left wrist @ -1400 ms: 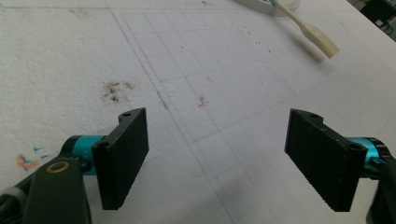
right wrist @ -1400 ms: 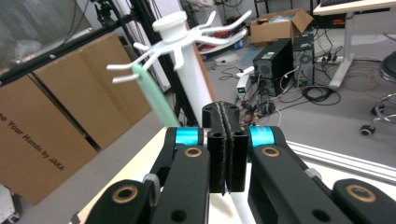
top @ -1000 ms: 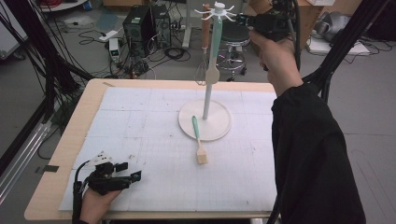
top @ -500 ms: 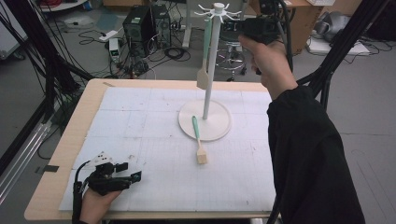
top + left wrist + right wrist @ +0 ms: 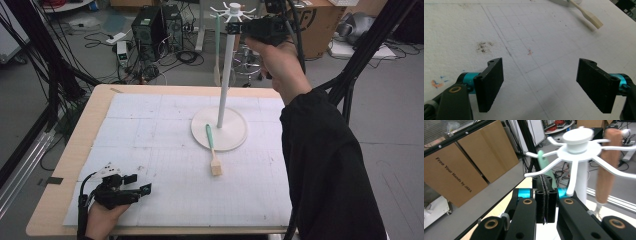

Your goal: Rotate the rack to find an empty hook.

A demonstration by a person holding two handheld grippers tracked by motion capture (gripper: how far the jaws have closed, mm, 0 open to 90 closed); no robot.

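Green spatula [image 5: 217, 35] hangs on rack [image 5: 224, 80] beside closed right tongs [image 5: 231, 28].

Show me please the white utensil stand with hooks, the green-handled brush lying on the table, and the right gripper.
white utensil stand with hooks [image 5: 226, 70], high view, on its upright pole.
green-handled brush [image 5: 210, 137], high view, on the green handle.
right gripper [image 5: 545, 182], right gripper view, at the tips of the closed jaws.

floor: we see grey floor [image 5: 75, 60] strewn with cables [image 5: 170, 55]
boxes: we spot cardboard boxes [image 5: 461, 167] behind
table: we note a wooden table [image 5: 95, 115], white mat [image 5: 150, 130]
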